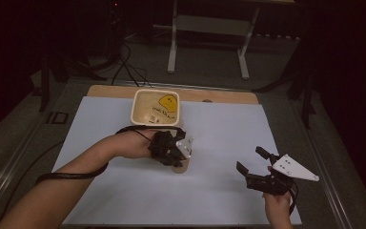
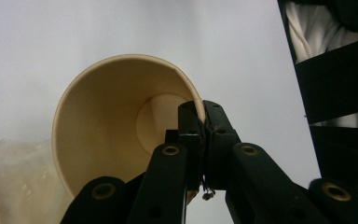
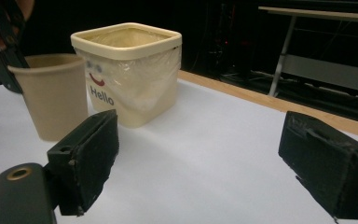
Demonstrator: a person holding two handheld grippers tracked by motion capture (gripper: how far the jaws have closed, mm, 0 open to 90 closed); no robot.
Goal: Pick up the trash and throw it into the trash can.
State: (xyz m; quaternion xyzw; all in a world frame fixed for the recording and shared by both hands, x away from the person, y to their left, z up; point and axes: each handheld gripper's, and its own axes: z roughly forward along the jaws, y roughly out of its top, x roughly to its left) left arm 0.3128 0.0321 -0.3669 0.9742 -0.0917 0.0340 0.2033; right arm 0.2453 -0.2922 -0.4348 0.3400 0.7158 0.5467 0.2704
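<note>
A tan paper cup [image 1: 183, 166] stands upright on the white table sheet [image 1: 228, 129], just in front of a cream square bin [image 1: 155, 108]. My left gripper [image 1: 178, 156] is shut on the cup's rim. In the left gripper view the jaws pinch the cup's [image 2: 107, 116] right-hand wall, one jaw inside and one outside. The cup looks empty. My right gripper [image 1: 250, 160] is open with nothing between its fingers, to the right of the cup and well apart from it. In the right gripper view the cup [image 3: 52, 95] and the bin [image 3: 130, 70] stand ahead at left.
The bin holds a clear plastic liner and has a smiley face and "Hello" on its side [image 3: 101, 95]. A wooden table edge [image 1: 219, 95] runs behind the sheet. Beyond it are a white table frame [image 1: 207, 36] and floor cables [image 1: 126, 67].
</note>
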